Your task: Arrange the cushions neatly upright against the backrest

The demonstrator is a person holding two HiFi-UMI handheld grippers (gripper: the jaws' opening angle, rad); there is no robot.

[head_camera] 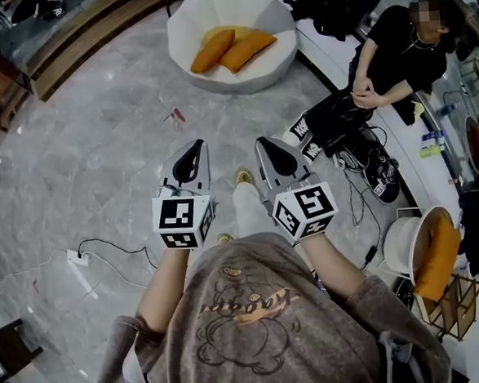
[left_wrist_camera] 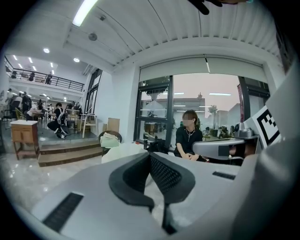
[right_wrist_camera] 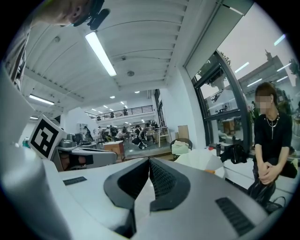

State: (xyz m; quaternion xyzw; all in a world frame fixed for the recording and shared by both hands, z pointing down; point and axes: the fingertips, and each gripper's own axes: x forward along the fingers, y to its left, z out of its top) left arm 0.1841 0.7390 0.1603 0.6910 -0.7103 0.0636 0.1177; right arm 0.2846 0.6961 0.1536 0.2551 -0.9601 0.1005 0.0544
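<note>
Two orange cushions (head_camera: 212,49) (head_camera: 248,50) lie slumped side by side in a round white shell chair (head_camera: 185,22) on the far side of the marble floor. My left gripper (head_camera: 196,145) and right gripper (head_camera: 263,142) are held side by side in front of my body, well short of that chair, and point towards it. Both are shut with nothing between the jaws. In the left gripper view the closed left gripper (left_wrist_camera: 150,155) faces the white chair (left_wrist_camera: 123,151). In the right gripper view the shut right gripper (right_wrist_camera: 150,161) has the chair (right_wrist_camera: 202,160) just to its right.
A person in black (head_camera: 394,61) sits on a bench at the right, feet and bags on the floor. A second white chair (head_camera: 397,245) with an orange cushion (head_camera: 437,259) stands near right. A power strip and cable (head_camera: 79,263) lie at the left; wooden steps (head_camera: 73,38) rise at the far left.
</note>
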